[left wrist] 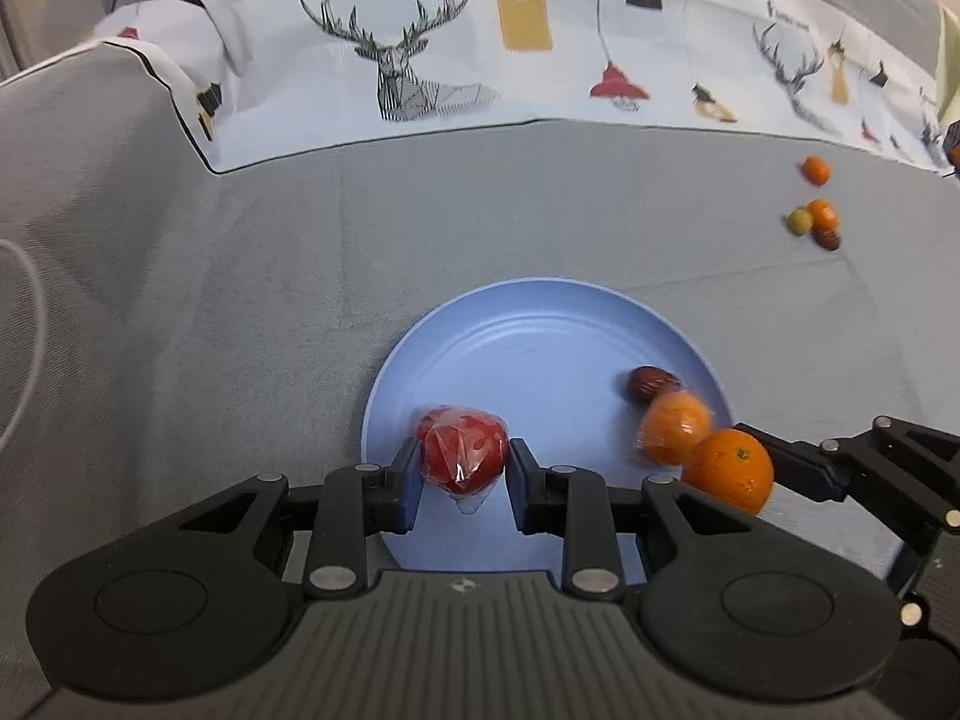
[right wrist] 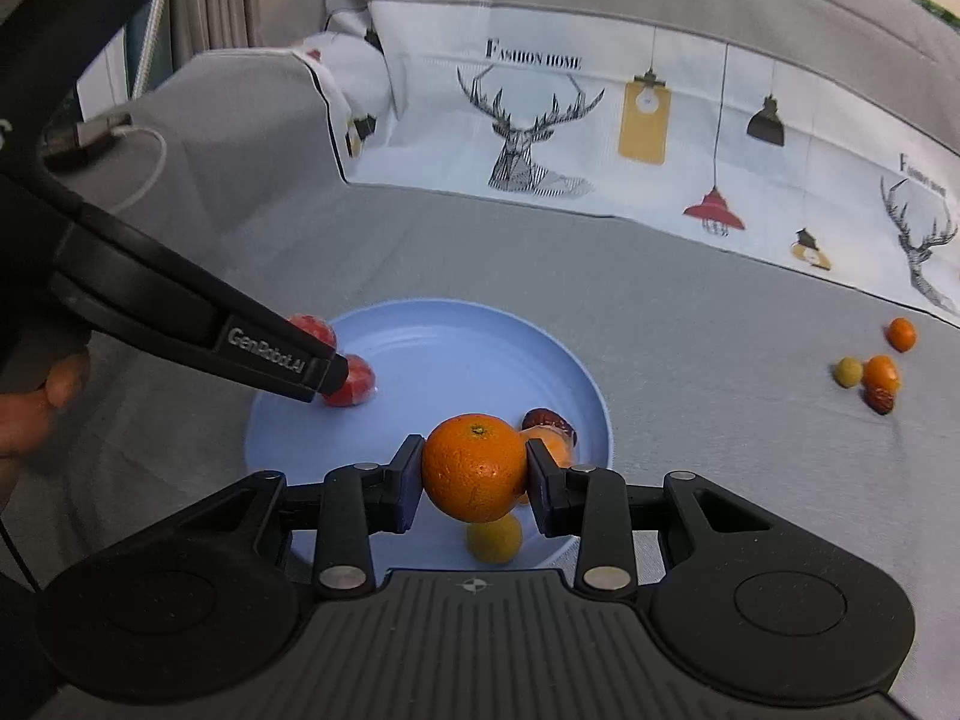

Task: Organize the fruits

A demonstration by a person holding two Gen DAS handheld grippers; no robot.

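Blue plate (left wrist: 540, 324) is the spot where fruit is gathered: a wrapped red fruit (left wrist: 462, 450) is squeezed by the left gripper (left wrist: 462, 480) above its near rim, and an orange (right wrist: 474, 468) is clamped by the right gripper (right wrist: 474, 483) over it, likely to be set down.

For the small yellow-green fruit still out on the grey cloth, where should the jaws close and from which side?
Grip the small yellow-green fruit across its round middle, coming from above or its open left side. A small orange fruit and a dark red date crowd its right, and the round shape gives no better axis.
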